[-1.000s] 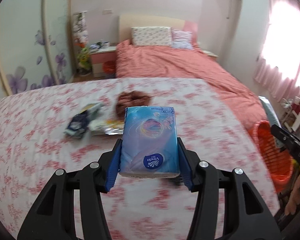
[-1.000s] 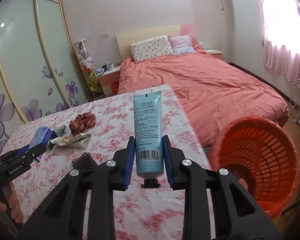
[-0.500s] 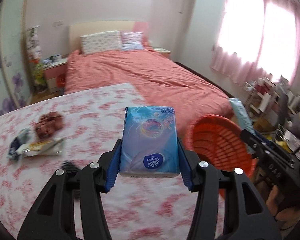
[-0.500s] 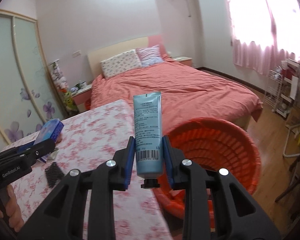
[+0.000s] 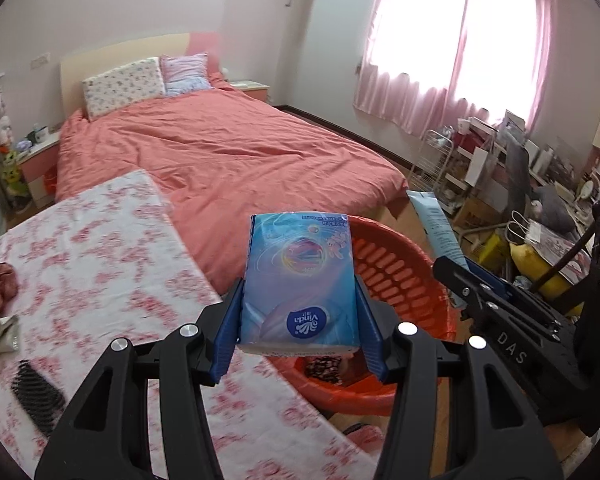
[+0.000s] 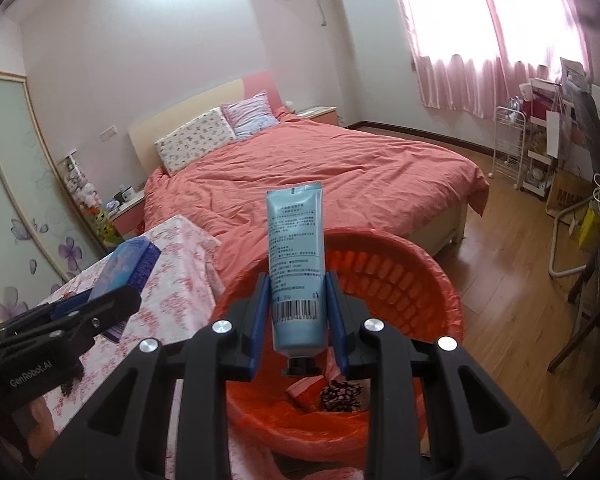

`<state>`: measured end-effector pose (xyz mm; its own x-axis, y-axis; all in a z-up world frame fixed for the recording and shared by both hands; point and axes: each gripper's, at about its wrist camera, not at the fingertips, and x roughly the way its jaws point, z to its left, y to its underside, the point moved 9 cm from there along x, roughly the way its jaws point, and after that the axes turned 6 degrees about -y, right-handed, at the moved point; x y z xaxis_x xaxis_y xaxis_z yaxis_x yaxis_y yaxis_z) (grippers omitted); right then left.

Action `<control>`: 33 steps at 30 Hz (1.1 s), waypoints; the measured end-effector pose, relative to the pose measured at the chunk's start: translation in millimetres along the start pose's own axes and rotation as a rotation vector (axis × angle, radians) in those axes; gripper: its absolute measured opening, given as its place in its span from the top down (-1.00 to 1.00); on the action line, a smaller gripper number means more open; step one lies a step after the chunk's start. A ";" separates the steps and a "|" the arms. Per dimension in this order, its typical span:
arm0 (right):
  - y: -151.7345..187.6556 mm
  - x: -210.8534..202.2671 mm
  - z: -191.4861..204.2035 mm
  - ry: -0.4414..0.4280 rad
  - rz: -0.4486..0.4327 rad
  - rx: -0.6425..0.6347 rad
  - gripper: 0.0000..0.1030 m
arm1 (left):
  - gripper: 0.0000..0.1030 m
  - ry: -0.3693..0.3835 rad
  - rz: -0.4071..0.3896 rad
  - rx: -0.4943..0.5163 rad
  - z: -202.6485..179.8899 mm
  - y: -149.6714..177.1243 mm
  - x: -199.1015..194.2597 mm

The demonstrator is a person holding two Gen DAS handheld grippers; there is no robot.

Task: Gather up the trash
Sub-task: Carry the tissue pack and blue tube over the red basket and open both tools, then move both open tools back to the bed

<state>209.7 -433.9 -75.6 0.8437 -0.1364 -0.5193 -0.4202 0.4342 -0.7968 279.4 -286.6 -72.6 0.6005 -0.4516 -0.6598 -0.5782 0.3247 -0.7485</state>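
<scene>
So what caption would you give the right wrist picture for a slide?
Right gripper clamps a blue tube above the orange basket, beside the floral table.

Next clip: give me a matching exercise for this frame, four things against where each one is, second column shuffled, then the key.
Things:
1. tissue pack
2. blue tube
3. pinecone
4. black hairbrush

Places:
A. lying on the floral tablecloth
B. clamped in the right gripper
C. at the bottom of the red basket
D. clamped in the left gripper

Pairs: 1-D, 2-B, 3-C, 4-A
</scene>
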 end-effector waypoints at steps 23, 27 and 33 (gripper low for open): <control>18.0 39.3 -39.6 0.038 0.062 0.035 -0.06 | -0.47 -0.101 0.101 0.019 1.4 23.7 35.8; 24.1 39.0 -20.5 0.028 0.078 0.012 -0.16 | -0.57 -0.209 0.085 0.016 44.2 35.0 15.6; 37.6 46.0 28.0 -0.013 0.117 -0.055 -0.23 | -0.61 -0.346 0.079 -0.070 119.2 53.9 -14.5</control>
<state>242.0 -399.0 -120.8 0.7919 -0.0754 -0.6060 -0.5338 0.3967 -0.7468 305.4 -163.5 -111.2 0.6971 -0.1150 -0.7077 -0.6595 0.2842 -0.6959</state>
